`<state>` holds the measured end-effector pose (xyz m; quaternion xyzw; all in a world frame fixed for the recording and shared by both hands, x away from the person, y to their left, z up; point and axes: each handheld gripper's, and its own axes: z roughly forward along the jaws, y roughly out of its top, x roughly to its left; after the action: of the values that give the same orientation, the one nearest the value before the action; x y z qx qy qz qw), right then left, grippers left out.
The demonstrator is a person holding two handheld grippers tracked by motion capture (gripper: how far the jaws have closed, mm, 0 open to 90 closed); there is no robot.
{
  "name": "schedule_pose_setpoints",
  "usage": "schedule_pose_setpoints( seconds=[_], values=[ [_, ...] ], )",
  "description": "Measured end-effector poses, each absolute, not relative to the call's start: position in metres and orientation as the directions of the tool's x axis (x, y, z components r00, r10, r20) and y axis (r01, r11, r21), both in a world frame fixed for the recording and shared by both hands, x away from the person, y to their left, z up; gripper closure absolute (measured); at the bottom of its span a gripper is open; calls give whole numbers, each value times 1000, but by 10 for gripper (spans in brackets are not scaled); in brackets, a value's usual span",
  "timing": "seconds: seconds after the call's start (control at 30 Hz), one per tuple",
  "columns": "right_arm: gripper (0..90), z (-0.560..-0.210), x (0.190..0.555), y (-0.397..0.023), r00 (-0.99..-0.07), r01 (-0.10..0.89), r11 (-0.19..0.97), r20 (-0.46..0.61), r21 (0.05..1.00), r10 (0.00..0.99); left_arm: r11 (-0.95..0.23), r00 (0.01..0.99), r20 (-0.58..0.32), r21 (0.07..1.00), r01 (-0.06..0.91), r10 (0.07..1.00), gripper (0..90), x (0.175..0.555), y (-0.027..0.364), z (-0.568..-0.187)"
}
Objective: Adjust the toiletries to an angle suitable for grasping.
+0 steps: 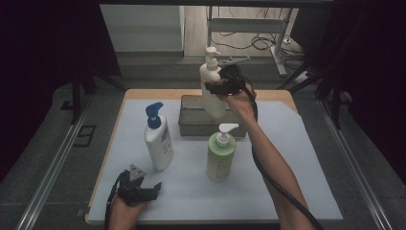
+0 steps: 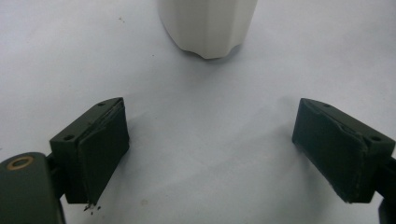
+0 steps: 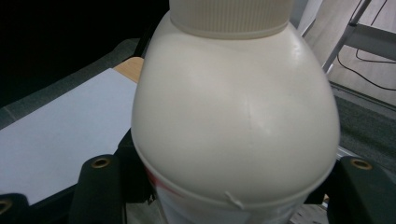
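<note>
High view: the right claw (image 1: 221,87) grips the cream bottle (image 1: 211,81) upright above the grey bin (image 1: 189,122), likely to lower it in, while the left claw (image 1: 139,190) rests open on the table (image 1: 287,182), empty.

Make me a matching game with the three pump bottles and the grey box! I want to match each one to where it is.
Things:
1. cream bottle
2. blue-pump bottle
3. green bottle
4. grey box

Places:
A. at the back of the mat, behind the green one
B. held up in the right claw
C. standing nearest the left claw
D. standing in front of the box, white pump on top

Pairs: 1-B, 2-C, 3-D, 4-A
</note>
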<state>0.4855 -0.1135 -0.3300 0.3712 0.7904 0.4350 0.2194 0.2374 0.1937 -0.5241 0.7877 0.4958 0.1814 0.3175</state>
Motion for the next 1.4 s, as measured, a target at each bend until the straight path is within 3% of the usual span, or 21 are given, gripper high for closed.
schedule_pose_setpoints(
  seconds=[0.6, 1.4],
  values=[
    [371, -368, 498, -82, -637, 392, 356, -29, 848, 770, -306, 442, -30, 679, 667, 896, 106, 237, 194, -524],
    [369, -402, 481, -89, -668, 417, 384, -9, 823, 744, -308, 443, -28, 679, 667, 896, 106, 237, 194, -524]
  ],
)
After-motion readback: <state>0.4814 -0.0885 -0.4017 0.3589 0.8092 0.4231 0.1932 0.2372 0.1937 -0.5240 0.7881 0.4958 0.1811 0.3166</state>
